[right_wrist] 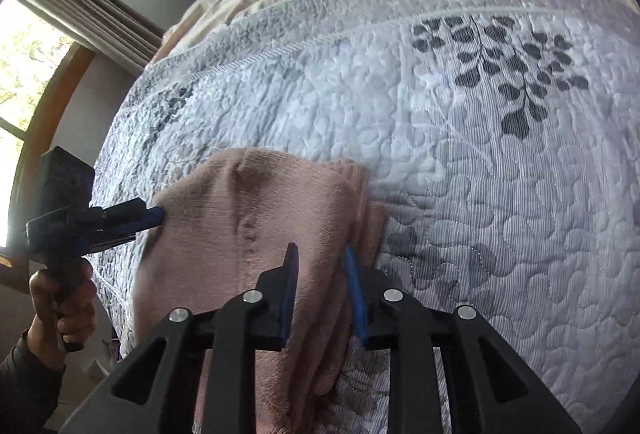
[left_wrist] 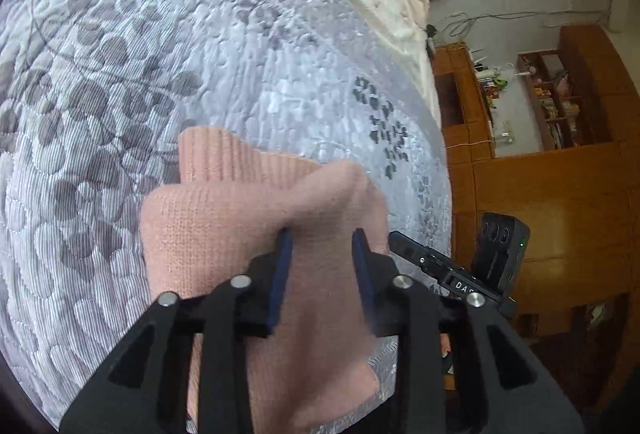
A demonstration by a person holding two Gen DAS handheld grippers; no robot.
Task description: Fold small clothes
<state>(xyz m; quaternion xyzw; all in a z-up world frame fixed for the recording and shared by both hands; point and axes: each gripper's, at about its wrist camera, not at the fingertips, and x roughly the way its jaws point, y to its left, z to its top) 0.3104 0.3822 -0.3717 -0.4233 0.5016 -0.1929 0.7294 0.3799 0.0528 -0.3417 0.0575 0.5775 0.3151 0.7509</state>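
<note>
fold step | my left gripper and right gripper: jaws spread astride pink knit garment on quilted bed | garment directly ahead of both

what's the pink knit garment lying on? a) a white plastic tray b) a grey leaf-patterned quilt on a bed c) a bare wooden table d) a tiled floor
b, the pink knit garment rests on a grey quilt stitched with leaf shapes, spread over a bed; the left gripper and right gripper both reach over it.
</note>
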